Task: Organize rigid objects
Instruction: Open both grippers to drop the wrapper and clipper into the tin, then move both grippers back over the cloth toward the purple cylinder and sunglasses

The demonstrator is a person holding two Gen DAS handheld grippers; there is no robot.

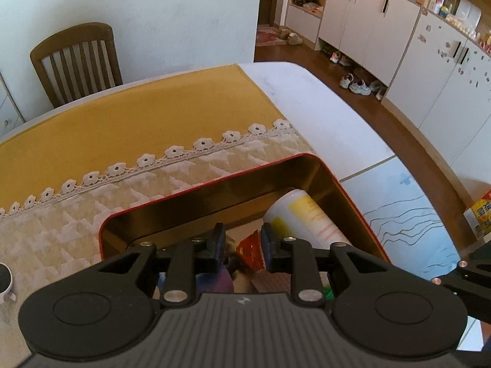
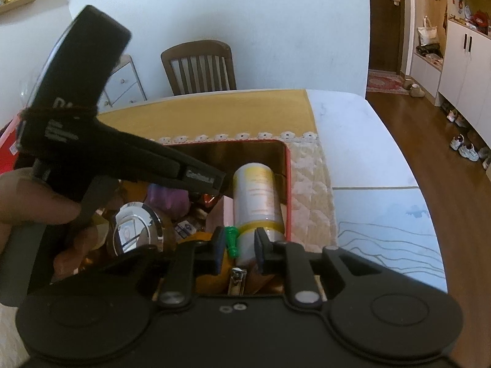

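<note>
A red tin box (image 1: 346, 193) with a gold inside stands on the quilted runner, holding several small items. A white and yellow bottle (image 2: 256, 193) lies along its right wall. My left gripper (image 1: 244, 245) hovers over the box, jaws a little apart, an orange-red item (image 1: 250, 250) below the gap and nothing pressed between the pads. It also shows from the side as left gripper (image 2: 216, 182), held by a hand (image 2: 33, 208). My right gripper (image 2: 239, 245) stands narrowly open over the near end; a green peg (image 2: 231, 240) lies beside its left finger, unclamped. A nail clipper (image 2: 237, 279) lies just below.
A round chrome piece (image 2: 136, 230) and a purple item (image 2: 167, 197) sit in the box. Yellow cloth (image 1: 138, 119) covers the far table, white top (image 1: 322, 107) to the right, with a chair (image 1: 76, 61) behind. A yellow pack (image 1: 481, 217) stands at the right edge.
</note>
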